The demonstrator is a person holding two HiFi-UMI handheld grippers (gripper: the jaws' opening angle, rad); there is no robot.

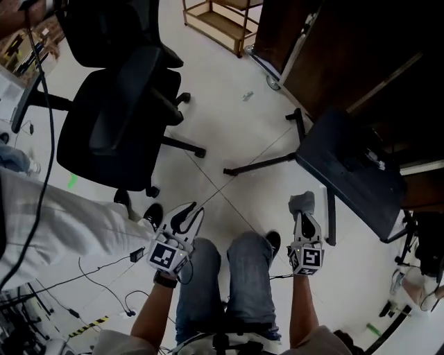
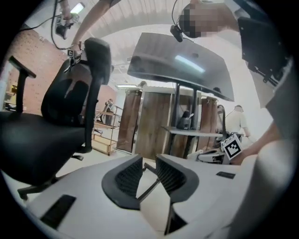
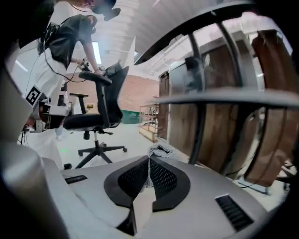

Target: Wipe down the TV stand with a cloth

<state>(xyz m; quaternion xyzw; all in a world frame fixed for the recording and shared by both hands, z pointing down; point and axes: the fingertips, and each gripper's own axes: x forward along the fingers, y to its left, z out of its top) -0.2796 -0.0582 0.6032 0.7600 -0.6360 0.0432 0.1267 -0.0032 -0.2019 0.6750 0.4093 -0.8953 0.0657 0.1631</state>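
Lab workspace: office chair [image 1: 118,118], wooden shelf [image 1: 220,21]

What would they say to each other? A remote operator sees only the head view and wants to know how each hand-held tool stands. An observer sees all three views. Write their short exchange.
Operator: From above I see something grey at the tip of the right tool. Is it clamped?
Observer: Yes. In the right gripper view the right tool has its jaws closed on a grey mesh cloth, and a fold of it pokes out past the tips.
Operator: Does the left tool hold anything?
Observer: No. In the left gripper view the left tool has its jaws apart, and only pale floor shows between them.
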